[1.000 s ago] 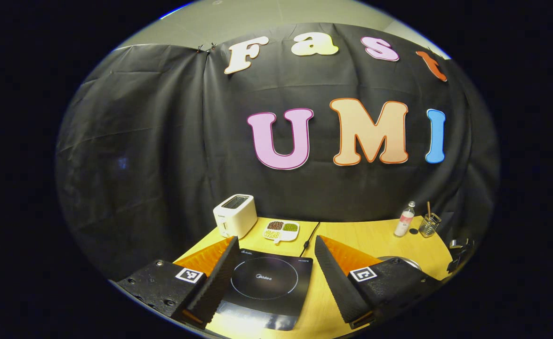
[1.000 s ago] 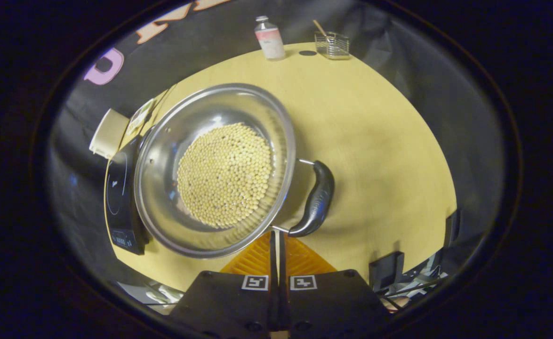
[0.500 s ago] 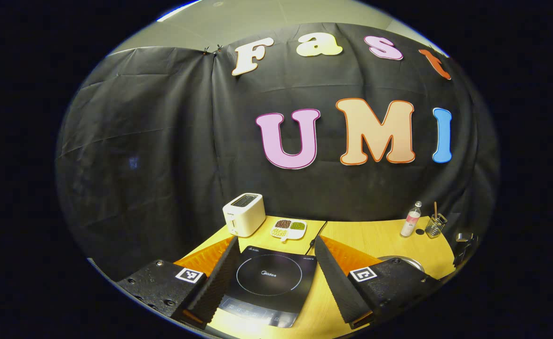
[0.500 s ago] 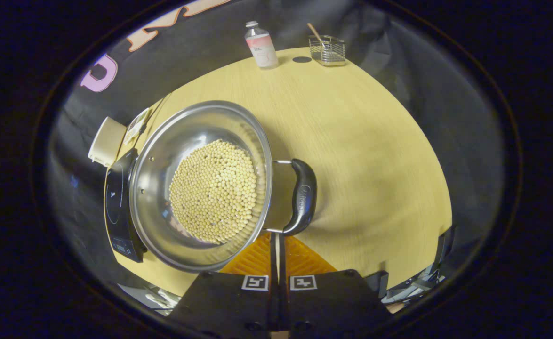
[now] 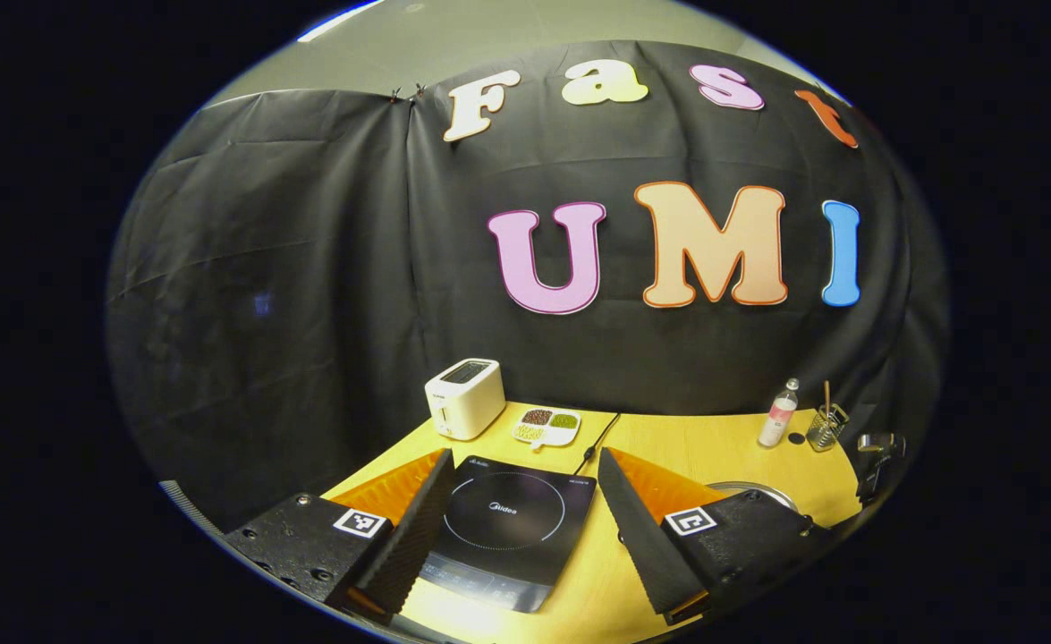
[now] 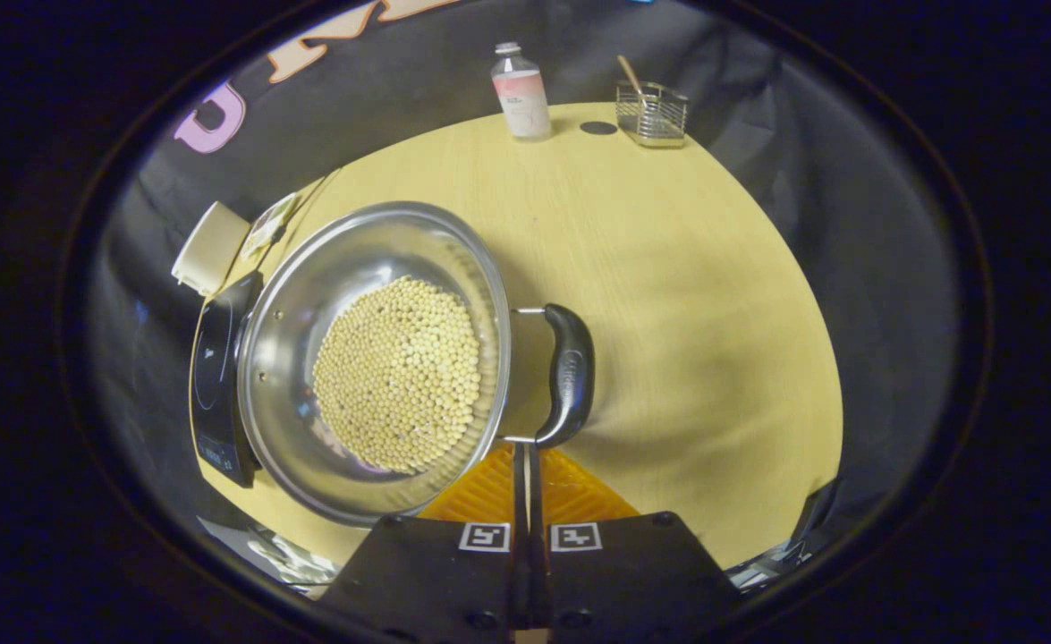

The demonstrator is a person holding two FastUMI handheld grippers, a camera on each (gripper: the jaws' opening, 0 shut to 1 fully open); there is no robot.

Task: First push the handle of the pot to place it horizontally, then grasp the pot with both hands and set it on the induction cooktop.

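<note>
The right gripper (image 6: 525,452), fingers pressed together and holding nothing, is nudging the pot's black side handle (image 6: 568,374) with its tips; a good push is sliding steadily along the handle's near end so the steel pot (image 6: 373,358), full of soybeans, is turning rather than skidding. The pot is sitting just ahead and left of those tips, beside the induction cooktop (image 5: 507,528). The left gripper (image 5: 525,519) is hovering wide open, empty, over the cooktop.
</note>
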